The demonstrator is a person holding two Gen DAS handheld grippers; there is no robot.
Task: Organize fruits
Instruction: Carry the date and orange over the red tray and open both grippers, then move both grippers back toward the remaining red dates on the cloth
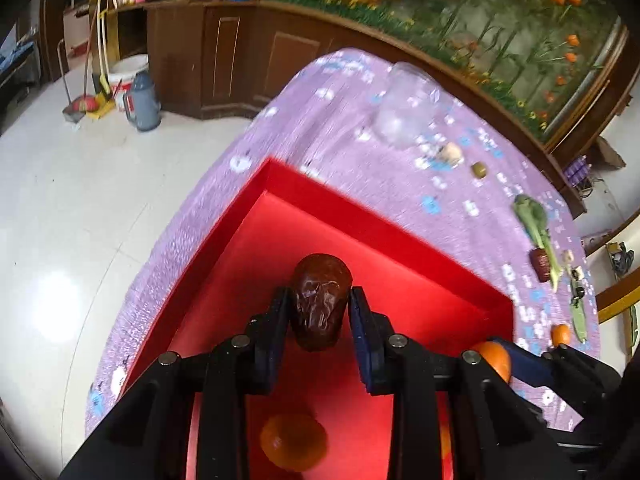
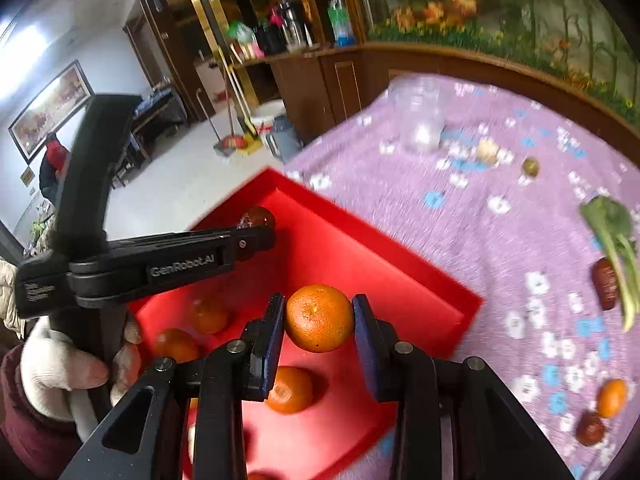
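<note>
My left gripper is shut on a dark red date and holds it above the red tray. In the right wrist view the left gripper reaches over the tray's far corner with the date. My right gripper is shut on an orange tangerine above the red tray. Three tangerines lie in the tray. On the purple cloth outside lie another tangerine, a date and a second date.
A leafy green vegetable, a green olive-like fruit, a pale round item and a clear plastic container lie on the purple cloth. The table edge drops to a white floor on the left. A wooden cabinet stands behind.
</note>
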